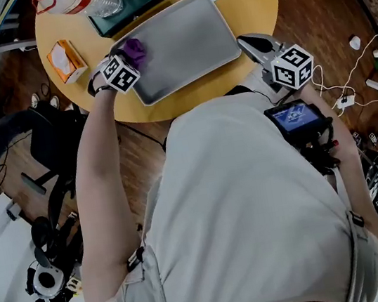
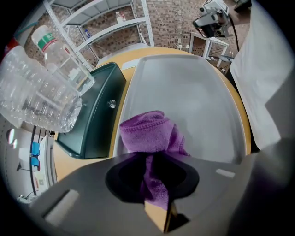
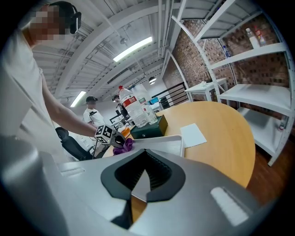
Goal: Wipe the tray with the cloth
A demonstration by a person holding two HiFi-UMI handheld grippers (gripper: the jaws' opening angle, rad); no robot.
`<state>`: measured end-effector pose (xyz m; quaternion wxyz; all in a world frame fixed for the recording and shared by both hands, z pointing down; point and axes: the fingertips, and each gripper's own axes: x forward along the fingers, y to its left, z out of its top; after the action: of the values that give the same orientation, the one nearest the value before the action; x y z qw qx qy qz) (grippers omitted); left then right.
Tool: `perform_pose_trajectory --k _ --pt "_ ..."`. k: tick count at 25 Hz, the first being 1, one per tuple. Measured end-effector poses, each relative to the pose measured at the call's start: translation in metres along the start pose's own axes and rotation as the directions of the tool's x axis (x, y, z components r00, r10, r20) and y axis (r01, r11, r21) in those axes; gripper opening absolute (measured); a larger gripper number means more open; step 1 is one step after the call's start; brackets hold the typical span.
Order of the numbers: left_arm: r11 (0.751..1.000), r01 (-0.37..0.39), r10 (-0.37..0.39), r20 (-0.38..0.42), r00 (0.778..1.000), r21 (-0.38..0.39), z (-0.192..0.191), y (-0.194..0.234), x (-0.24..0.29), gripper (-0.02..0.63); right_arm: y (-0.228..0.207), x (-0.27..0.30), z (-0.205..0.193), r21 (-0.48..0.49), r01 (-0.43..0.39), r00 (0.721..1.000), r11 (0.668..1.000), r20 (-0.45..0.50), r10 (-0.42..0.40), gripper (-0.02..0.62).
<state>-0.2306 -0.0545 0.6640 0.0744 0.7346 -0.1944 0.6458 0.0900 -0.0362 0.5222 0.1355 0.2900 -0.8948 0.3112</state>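
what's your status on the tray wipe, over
Left gripper shut on purple towelling cloth, corner of grey metal tray. Right gripper shut, empty, off tray. Nothing else on tray.

Person is wearing a pale grey short-sleeved T-shirt (image 1: 247, 201), with small black clips (image 1: 133, 260) sitting on it down at 8 and 4 o'clock in the head view. The left gripper (image 1: 132, 51) is carrying a white cube (image 1: 120, 73) with black square markers at 11 o'clock, and the right gripper (image 1: 257, 45) is carrying a matching second cube (image 1: 293, 66) at 2. Both are showing smooth grey shells (image 3: 193, 203) with a dark recess and ribbed black pads (image 3: 159, 173). A black box with a blue screen (image 1: 296, 117) is glowing at 3 o'clock, with dark cables (image 1: 325, 150) tangling under it.
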Motion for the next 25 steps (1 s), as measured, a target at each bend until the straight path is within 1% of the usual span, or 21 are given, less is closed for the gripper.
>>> perform_pose_trajectory --k 5,9,13,15,19,25 --pt "0.999 -0.031 0.031 -0.013 0.999 -0.041 -0.002 0.027 0.006 0.064 -0.005 -0.004 -0.007 0.015 0.022 1.0 1.0 -0.014 -0.022 0.002" --pt "1.0 -0.026 0.026 -0.04 0.999 -0.017 0.001 0.034 0.009 0.063 -0.01 -0.006 -0.014 0.023 0.032 0.999 0.999 -0.023 -0.031 0.002" --pt "0.999 -0.039 0.038 -0.045 0.998 -0.028 0.008 0.034 0.011 0.063 -0.013 -0.009 -0.022 0.03 0.028 0.999 0.999 -0.032 -0.027 0.002" --pt "0.999 -0.046 0.045 -0.038 0.998 -0.026 0.021 0.034 0.013 0.063 -0.017 -0.012 -0.025 0.034 0.027 0.999 0.999 -0.035 -0.026 0.002" --pt "0.999 -0.041 0.041 -0.029 0.999 0.006 0.052 0.034 0.018 0.062 -0.023 -0.017 -0.027 0.038 0.041 0.999 0.998 -0.03 -0.04 0.002" --pt "0.999 -0.04 0.041 -0.033 0.999 0.035 0.132 0.029 0.026 0.061 -0.048 -0.038 -0.026 0.062 0.042 0.999 0.997 -0.02 -0.041 0.002"
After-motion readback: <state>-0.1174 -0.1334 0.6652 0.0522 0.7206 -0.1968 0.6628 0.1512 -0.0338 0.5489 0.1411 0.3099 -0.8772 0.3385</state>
